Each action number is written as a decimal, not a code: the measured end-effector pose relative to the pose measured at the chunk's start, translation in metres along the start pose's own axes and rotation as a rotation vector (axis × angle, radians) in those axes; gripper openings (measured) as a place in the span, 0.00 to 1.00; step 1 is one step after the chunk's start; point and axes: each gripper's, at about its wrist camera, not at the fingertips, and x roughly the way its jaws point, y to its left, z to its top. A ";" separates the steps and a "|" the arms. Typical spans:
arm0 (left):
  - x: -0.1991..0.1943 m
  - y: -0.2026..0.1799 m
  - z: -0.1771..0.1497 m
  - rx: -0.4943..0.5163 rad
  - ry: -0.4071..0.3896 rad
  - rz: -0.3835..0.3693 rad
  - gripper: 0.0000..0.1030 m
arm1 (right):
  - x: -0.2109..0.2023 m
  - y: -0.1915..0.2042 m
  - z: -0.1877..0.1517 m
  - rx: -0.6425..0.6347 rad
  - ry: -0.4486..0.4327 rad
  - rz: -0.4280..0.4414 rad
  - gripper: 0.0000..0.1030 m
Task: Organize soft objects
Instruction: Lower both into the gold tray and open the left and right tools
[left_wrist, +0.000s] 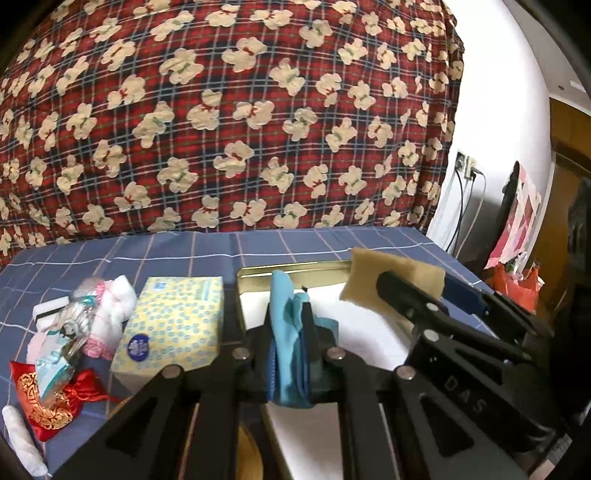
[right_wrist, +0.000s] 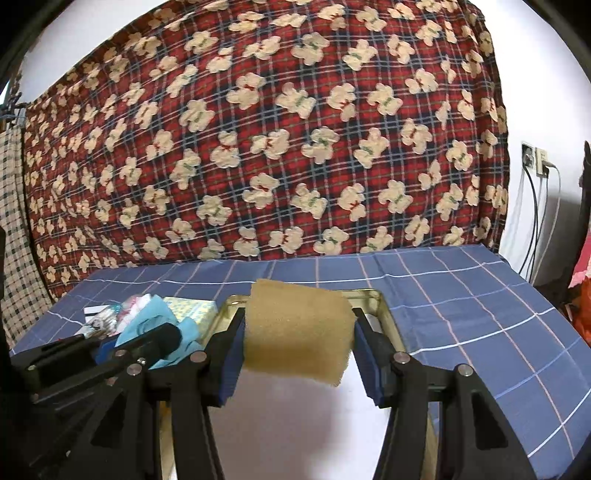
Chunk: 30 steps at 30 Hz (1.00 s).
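My left gripper (left_wrist: 291, 314) is shut on a folded blue cloth (left_wrist: 286, 343), which stands up between its jaws above a gold-rimmed tin (left_wrist: 295, 266) with a white inside. My right gripper (right_wrist: 299, 332) is shut on a tan sponge (right_wrist: 295, 332), held over the same tin (right_wrist: 384, 314); its blue pads squeeze the sponge's sides. In the left wrist view the sponge (left_wrist: 391, 277) and right gripper (left_wrist: 410, 295) appear at the right. In the right wrist view the blue cloth (right_wrist: 147, 321) and left gripper (right_wrist: 162, 336) show at the left.
Left of the tin on the blue checked cover (left_wrist: 184, 247) lie a yellow tissue box (left_wrist: 173, 325), a plastic-wrapped packet (left_wrist: 74, 332), a white and pink cloth (left_wrist: 118, 299), a red embroidered pouch (left_wrist: 40, 402) and a white roll (left_wrist: 22, 439). A bear-patterned quilt (left_wrist: 240, 118) rises behind.
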 end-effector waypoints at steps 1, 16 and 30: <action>0.001 -0.003 0.000 0.006 0.003 -0.001 0.07 | 0.001 -0.004 0.000 0.006 0.002 -0.004 0.55; 0.023 -0.025 0.000 0.046 0.078 0.006 0.07 | 0.012 -0.041 0.003 0.041 0.062 -0.025 0.55; 0.041 -0.028 -0.004 0.049 0.176 -0.005 0.18 | 0.021 -0.042 0.001 0.044 0.120 -0.022 0.69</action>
